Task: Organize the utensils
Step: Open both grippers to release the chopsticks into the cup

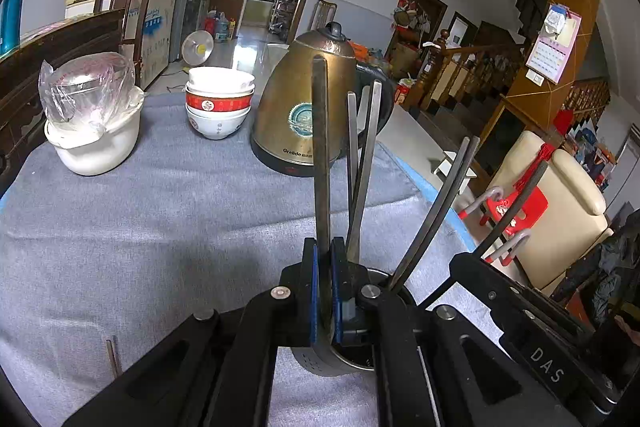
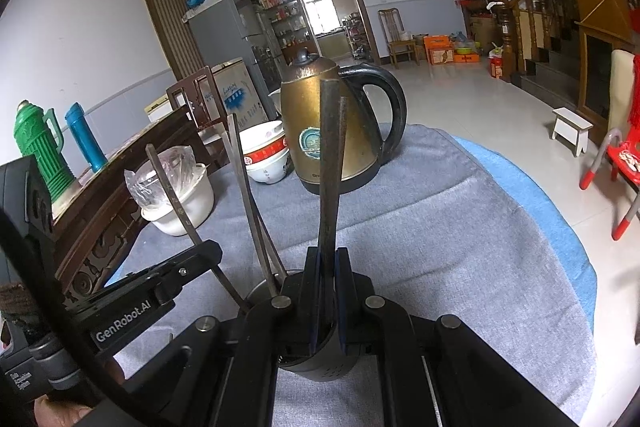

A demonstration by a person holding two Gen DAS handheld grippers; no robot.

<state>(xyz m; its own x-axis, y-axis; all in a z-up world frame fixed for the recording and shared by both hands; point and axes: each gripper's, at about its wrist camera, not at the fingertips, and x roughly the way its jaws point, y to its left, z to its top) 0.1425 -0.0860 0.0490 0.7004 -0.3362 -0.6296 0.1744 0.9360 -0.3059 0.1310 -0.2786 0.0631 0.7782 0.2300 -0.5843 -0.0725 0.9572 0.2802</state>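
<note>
A metal utensil holder stands on the grey cloth close under both cameras. My left gripper is shut on a dark flat utensil that stands upright with its lower end in the holder. My right gripper is shut on another dark flat utensil, also upright over the holder. Several thin metal chopsticks lean in the holder. Each gripper shows in the other's view: the right gripper low at the right, the left gripper at the left.
A brass kettle, stacked bowls and a white pot with a bagged lid stand at the back of the cloth. One stick lies near the front left. The table edge curves at the right.
</note>
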